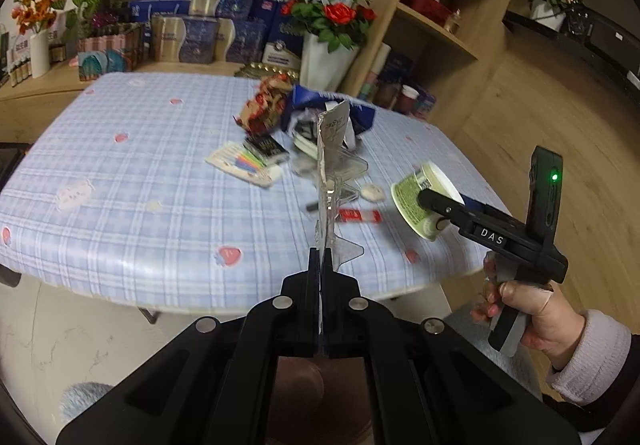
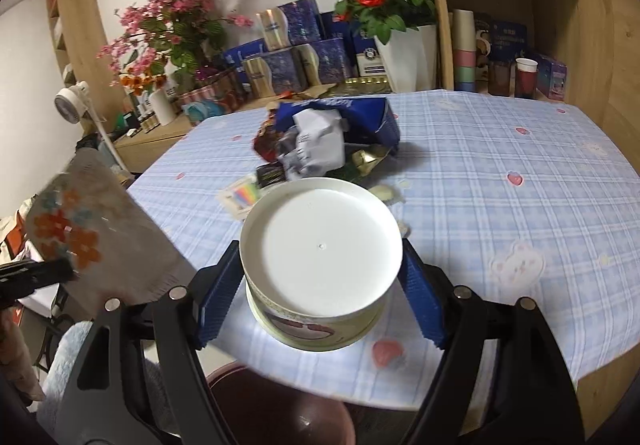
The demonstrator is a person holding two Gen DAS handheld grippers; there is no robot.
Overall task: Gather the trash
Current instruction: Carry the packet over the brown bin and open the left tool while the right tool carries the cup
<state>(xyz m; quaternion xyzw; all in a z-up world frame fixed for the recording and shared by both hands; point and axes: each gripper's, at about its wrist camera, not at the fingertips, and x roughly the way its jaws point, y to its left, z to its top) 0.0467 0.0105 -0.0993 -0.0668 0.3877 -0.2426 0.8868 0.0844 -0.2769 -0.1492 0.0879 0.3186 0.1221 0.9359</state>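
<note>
My left gripper point(image 1: 320, 257) is shut on a clear plastic blister pack point(image 1: 332, 141), which stands edge-on above the near table edge. In the right wrist view the same pack point(image 2: 92, 229), printed with orange flowers, shows at the far left. My right gripper point(image 2: 320, 269) is shut on a white paper tub point(image 2: 320, 245), its blue pads point(image 2: 220, 297) against both sides and its base toward the camera. The tub point(image 1: 408, 193) has a green label. On the checked tablecloth point(image 1: 140, 165) lies a trash pile: a blue bag point(image 2: 372, 121), crumpled paper point(image 2: 316, 141) and a red wrapper point(image 1: 268, 105).
A dark reddish bin point(image 2: 280, 409) stands below the near table edge. A pen pack point(image 1: 244, 165), a black box point(image 1: 266, 149) and a red stick wrapper point(image 1: 358, 215) lie near the pile. Flower pots point(image 1: 324, 61), boxes and wooden shelves point(image 1: 432, 25) line the far side.
</note>
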